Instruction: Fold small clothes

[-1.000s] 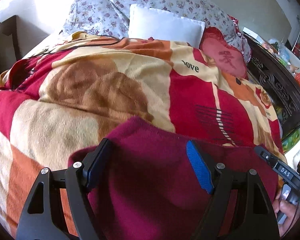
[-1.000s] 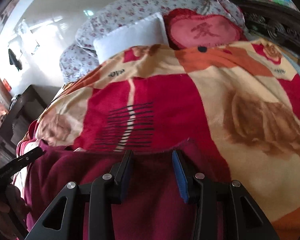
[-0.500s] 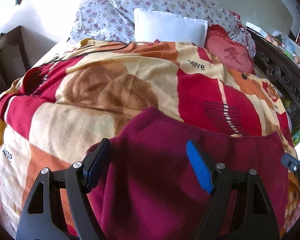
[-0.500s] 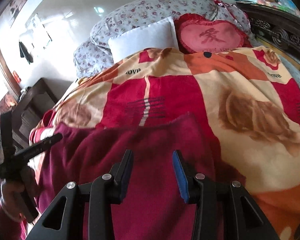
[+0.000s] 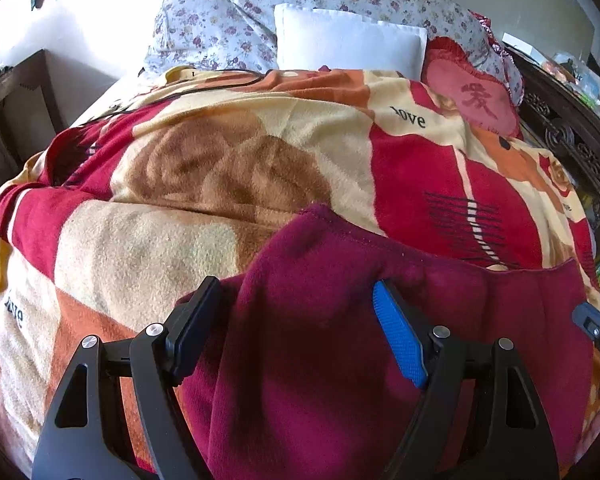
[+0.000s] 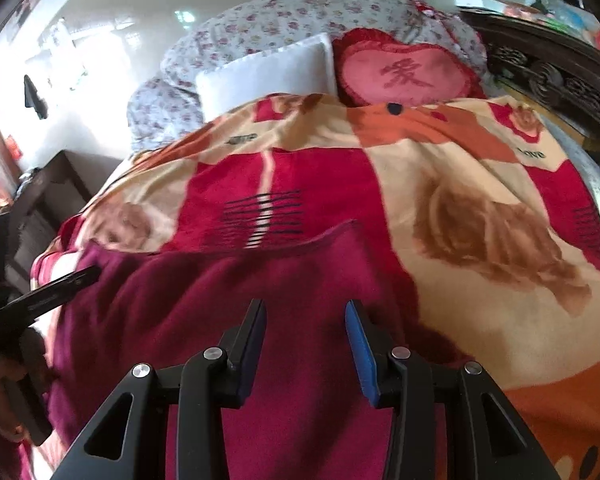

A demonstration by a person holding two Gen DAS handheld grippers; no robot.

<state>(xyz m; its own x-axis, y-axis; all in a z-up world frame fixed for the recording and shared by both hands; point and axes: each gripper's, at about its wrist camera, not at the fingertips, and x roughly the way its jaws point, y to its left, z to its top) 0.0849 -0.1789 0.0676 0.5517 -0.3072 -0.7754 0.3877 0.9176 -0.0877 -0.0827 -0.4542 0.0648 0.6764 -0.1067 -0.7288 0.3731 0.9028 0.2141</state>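
Observation:
A maroon fleece garment [image 5: 332,360] lies spread on the near part of a patterned blanket [image 5: 220,168], its far hem running across the bed. My left gripper [image 5: 296,286] hangs over the garment's left part with its jaws wide apart, cloth bulging up between them; the pads do not press on it. My right gripper [image 6: 305,306] is over the garment's [image 6: 220,300] right part, jaws partly apart, flat cloth showing in the gap. In the right wrist view a hand [image 6: 4,380] holds the left gripper at the far left.
A white pillow [image 5: 348,46], floral pillows [image 5: 204,32] and a red heart cushion [image 6: 404,72] lie at the bed's head. A dark carved wooden frame [image 5: 572,148] runs along the right side. A dark wooden table [image 5: 16,92] stands to the left.
The garment now lies spread wider, with its far hem further up the blanket. In the left wrist view the right gripper has slid toward the right edge. Neither gripper's jaw gap has changed.

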